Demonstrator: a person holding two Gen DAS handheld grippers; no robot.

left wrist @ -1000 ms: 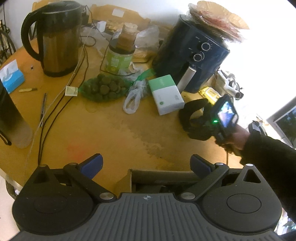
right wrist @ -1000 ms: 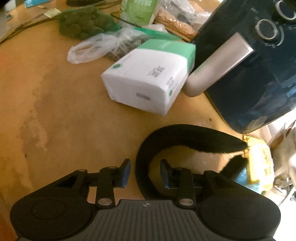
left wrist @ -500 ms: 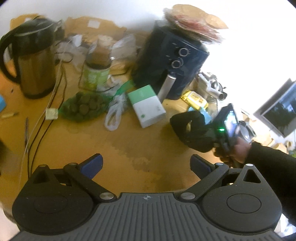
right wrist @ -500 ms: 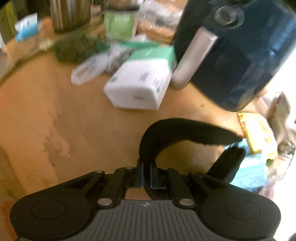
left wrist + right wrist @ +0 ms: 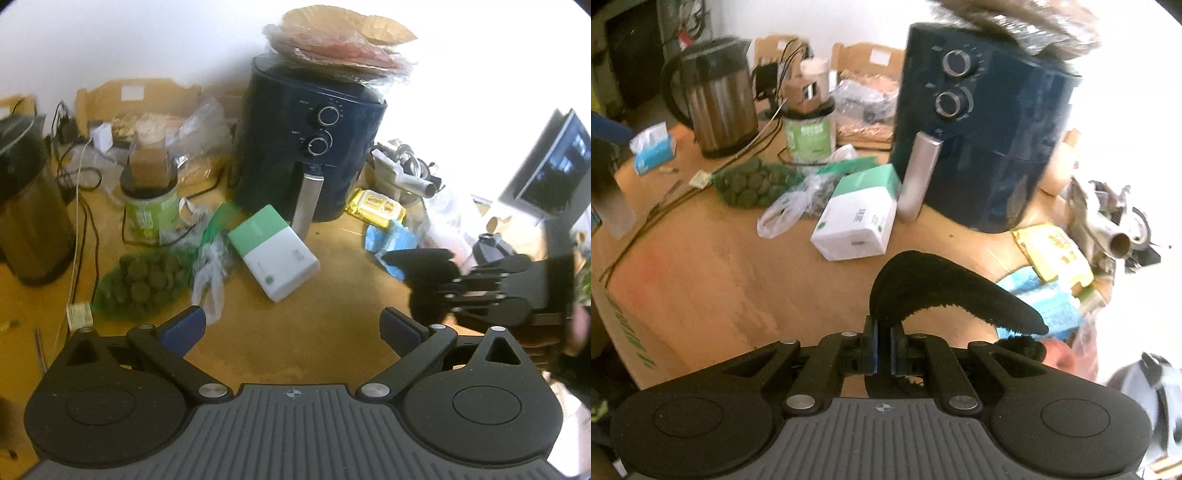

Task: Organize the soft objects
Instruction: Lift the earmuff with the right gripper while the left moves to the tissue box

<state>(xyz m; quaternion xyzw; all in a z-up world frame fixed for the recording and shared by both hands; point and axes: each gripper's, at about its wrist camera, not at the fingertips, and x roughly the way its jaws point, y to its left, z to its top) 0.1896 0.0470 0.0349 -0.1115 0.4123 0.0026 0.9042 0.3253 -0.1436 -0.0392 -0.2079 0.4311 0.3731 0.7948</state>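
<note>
left gripper (image 5: 291,328): jaws spread wide, nothing between them, bare worktop (image 5: 332,295) below
tissue pack (image 5: 273,256): green-white, lying on worktop ahead of left jaws, just in front of air fryer (image 5: 306,147)
right gripper (image 5: 882,349): jaws pressed together, pinching black band
black band (image 5: 934,286): soft fuzzy loop, clamped at one edge, arching up and right, off the worktop
wipes pack (image 5: 1052,251): yellow, at right edge
</note>
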